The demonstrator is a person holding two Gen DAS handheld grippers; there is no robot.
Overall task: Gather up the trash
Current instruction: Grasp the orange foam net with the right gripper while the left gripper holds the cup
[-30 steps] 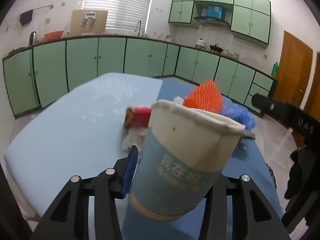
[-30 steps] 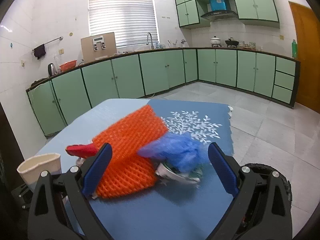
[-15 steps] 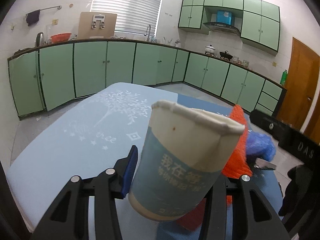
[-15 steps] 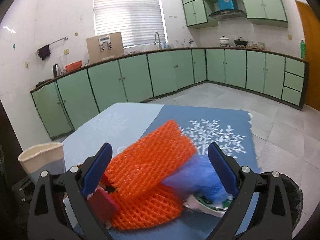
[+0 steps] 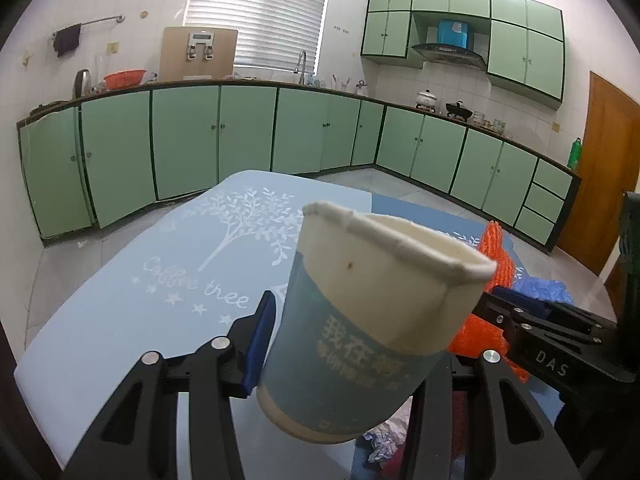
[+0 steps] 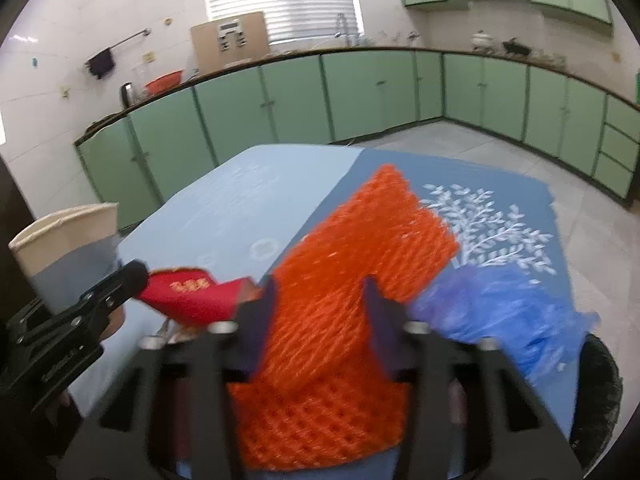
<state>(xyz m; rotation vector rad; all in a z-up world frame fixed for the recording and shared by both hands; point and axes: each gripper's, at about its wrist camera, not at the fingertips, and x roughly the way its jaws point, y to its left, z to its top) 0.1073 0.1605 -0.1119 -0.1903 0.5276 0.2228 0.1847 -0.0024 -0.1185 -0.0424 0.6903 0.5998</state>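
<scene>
The orange foam net (image 6: 344, 280) is lying folded on the blue-clothed counter (image 6: 240, 208), and the right tongs (image 6: 320, 308) have just been closing on it; their blue pads are now pressing its upper fold from both sides. That view is blurred, so how firmly the net is pinched is hard to judge. Only the right wrist view is showing the grip. There a red packet (image 6: 192, 296) is sitting just left of the net and a crumpled blue plastic bag (image 6: 500, 312) is lying to its right. The left wrist view is showing only a strip of the net behind the paper cup (image 5: 372, 332), which the left tongs (image 5: 352, 340) are clamping partway open, tilted. The cup is cream with a blue printed band and a dented rim; the little of its inside that is showing is looking bare.
</scene>
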